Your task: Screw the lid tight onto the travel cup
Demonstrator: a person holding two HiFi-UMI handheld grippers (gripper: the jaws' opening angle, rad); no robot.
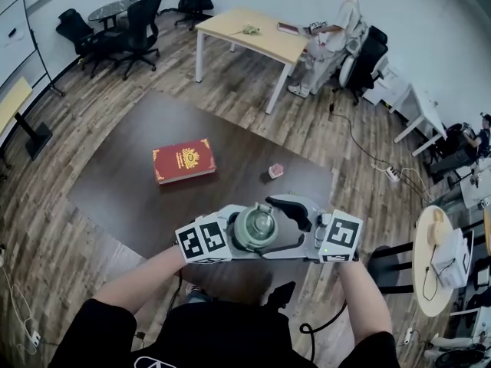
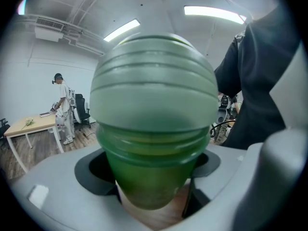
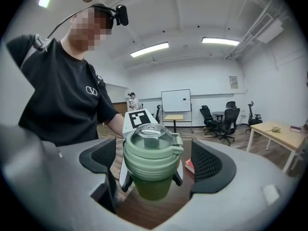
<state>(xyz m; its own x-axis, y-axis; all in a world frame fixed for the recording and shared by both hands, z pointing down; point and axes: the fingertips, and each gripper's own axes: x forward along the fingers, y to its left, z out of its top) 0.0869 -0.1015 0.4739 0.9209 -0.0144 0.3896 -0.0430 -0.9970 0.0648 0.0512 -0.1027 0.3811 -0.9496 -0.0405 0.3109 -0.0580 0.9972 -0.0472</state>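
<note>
Cup with lid seated on it hangs low in the middle of the head view, its body clamped in the left gripper, probably against spinning, while the right gripper stands wide open flanking the lid, touching nothing.

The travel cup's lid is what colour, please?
Pale green lid, clear dome; clearest in the right gripper view.
</note>
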